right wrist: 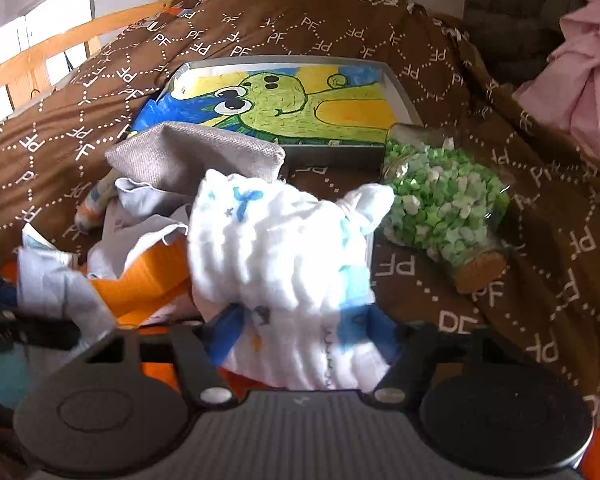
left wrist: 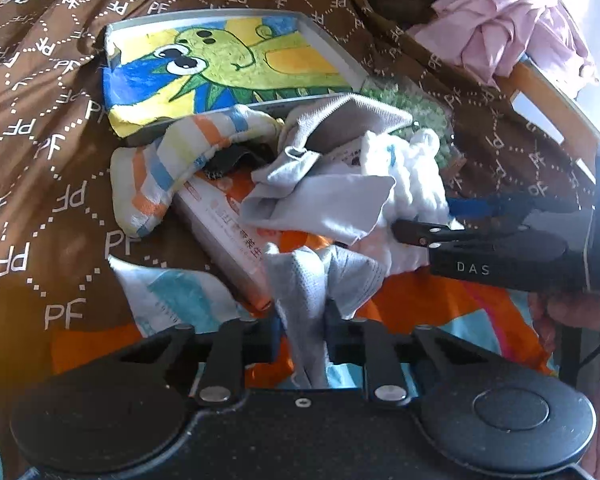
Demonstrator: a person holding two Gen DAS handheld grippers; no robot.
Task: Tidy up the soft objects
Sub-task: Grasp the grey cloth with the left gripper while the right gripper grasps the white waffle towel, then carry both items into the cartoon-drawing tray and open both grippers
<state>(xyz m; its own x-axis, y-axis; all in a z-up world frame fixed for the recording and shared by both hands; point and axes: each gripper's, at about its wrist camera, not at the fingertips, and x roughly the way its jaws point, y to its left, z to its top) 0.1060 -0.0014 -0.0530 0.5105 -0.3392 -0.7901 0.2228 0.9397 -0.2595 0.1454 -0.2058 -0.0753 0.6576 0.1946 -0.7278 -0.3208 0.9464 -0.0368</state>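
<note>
So both grippers are busy on the bed here. The left gripper (left wrist: pixel 300 334) has its jaws pinched nearly together on a grey cloth (left wrist: pixel 320 276), which bunches up between the fingers and fans out above them. The right gripper (right wrist: pixel 296 330) is clamped on a white muslin cloth (right wrist: pixel 284 240) with little blue prints — the blue fingers (right wrist: pixel 226 330) press into it from both sides, with a fair wad of fabric between them, so the jaws sit partly closed around it. In the left wrist view that same gripper comes in from the right edge with the white bundle at its tip.

Both cloths sit in a messy pile in the middle of the brown quilt (left wrist: pixel 60 120) with the "PF" pattern. The pile also has a striped sock (left wrist: pixel 168 168) in orange, blue and yellow, a taupe woven fabric piece (right wrist: pixel 196 152), and an orange-and-white box (left wrist: pixel 228 236) underneath, partly covered.

Behind the pile lies a framed dinosaur drawing (right wrist: pixel 284 108), flat on the quilt. Just right of it, a corked bottle of green paper stars (right wrist: pixel 444 204) lies on its side. A crumpled pink garment (left wrist: pixel 512 20) sits further back to the right, near the wooden bed rail (right wrist: pixel 60 36).
</note>
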